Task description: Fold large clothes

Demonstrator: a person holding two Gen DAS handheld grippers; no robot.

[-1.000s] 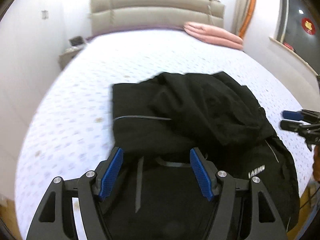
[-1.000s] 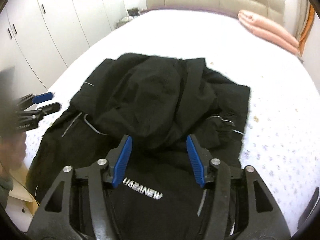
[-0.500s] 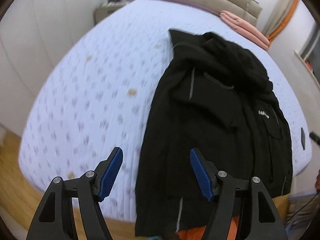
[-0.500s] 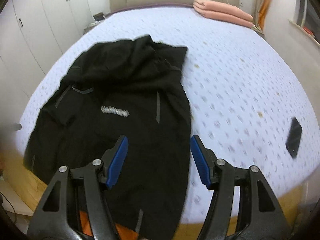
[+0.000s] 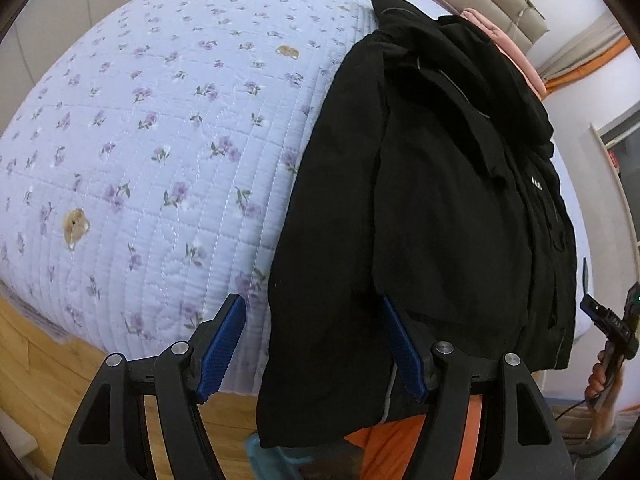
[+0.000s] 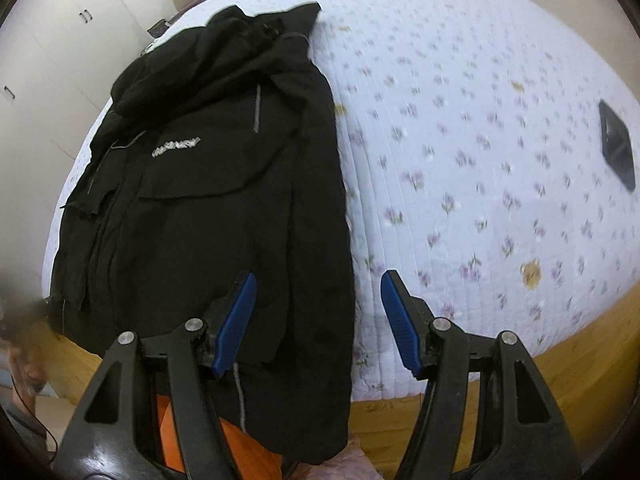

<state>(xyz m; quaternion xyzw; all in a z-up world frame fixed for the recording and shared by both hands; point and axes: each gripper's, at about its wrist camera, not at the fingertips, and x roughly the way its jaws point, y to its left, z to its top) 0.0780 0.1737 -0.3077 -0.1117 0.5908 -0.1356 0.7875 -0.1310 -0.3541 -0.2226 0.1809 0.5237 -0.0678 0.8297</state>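
Left tool point(image 5: 310, 344) angled steeply downward, black arms spread, blue pads point(image 5: 222, 350) well apart and pressing on nothing. Right tool point(image 6: 316, 326) tilted downward likewise, blue pads point(image 6: 236, 322) held wide, nothing pinched between them. At the right edge of the left wrist view, a hand point(image 5: 604, 376) wrapped round the handle of the other tool (fingers curled, a grey sleeve cuff just below). At the lower left edge of the right wrist view, a blurred hand point(image 6: 24, 364) on a dark handle, too smeared for detail.
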